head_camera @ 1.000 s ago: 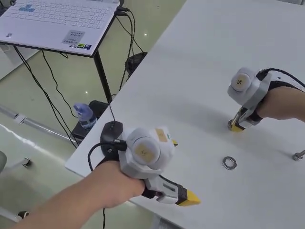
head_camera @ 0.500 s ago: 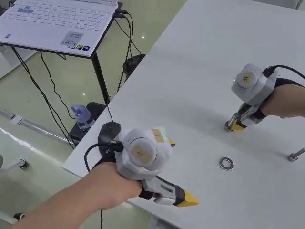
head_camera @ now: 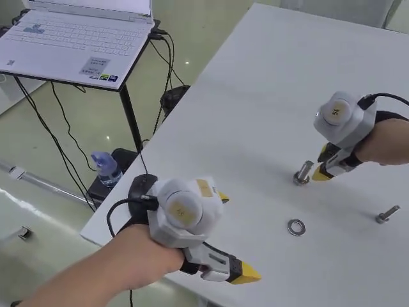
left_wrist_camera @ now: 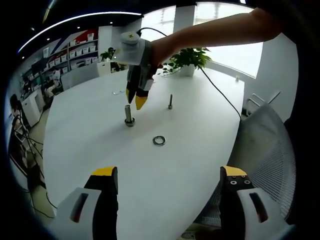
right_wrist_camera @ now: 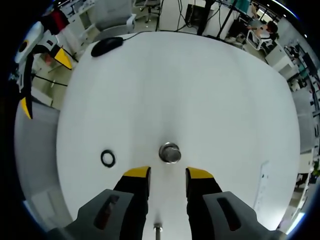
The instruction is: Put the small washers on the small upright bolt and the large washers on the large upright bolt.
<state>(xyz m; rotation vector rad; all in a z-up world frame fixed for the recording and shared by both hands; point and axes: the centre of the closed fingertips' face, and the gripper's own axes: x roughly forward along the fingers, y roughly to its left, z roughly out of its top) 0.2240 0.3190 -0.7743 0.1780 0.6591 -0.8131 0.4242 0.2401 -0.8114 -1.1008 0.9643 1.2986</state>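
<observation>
In the head view, the stickers on your laptop (head_camera: 70, 45) are too small to read. The large bolt (head_camera: 302, 173) stands upright on the white tabletop (head_camera: 268, 96). A steel washer (head_camera: 296, 226) lies flat near it, and the small bolt (head_camera: 387, 214) is farther right.

In the left gripper view, your left gripper (left_wrist_camera: 167, 172) gapes wide and is empty.

In the right gripper view, your right gripper (right_wrist_camera: 168, 173) is narrowly parted and holds nothing. The large bolt's top shows end-on just ahead of its tips.

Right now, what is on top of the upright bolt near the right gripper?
Nothing sits on the bolt; its top end is bare. The open right gripper is beside it, apart. Whether anything rings its wider foot, I cannot tell.
</observation>
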